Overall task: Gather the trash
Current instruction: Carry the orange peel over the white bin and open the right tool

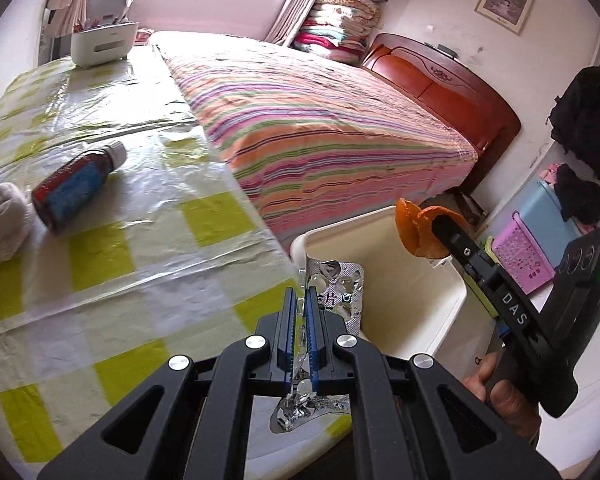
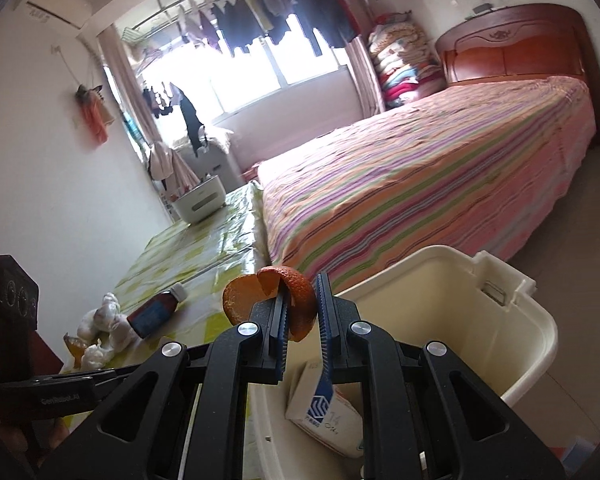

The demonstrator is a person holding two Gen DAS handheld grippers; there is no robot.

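Grippers both over bin [image 2: 512, 344]: L gripper [image 1: 299, 300] clamped tight on pill pack [image 1: 342, 288]; R gripper [image 2: 302, 300] barely parted, orange peel [image 2: 292, 300] between pads, touching L pad.

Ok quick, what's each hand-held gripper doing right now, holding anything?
Left hand-held gripper: closed on the foil blister pack.
Right hand-held gripper: holding the orange peel over the bin.

- The table cover [image 1: 112, 184] is shiny, crinkly plastic.
- The pill sheet [image 1: 340, 284] is shiny silver foil.
- The orange peel [image 2: 268, 300] looks bumpy.
- The bin [image 2: 512, 344] is smooth cream plastic.
- The bed sheet [image 1: 320, 120] is soft striped cloth.
- The headboard [image 1: 440, 80] is glossy wood.
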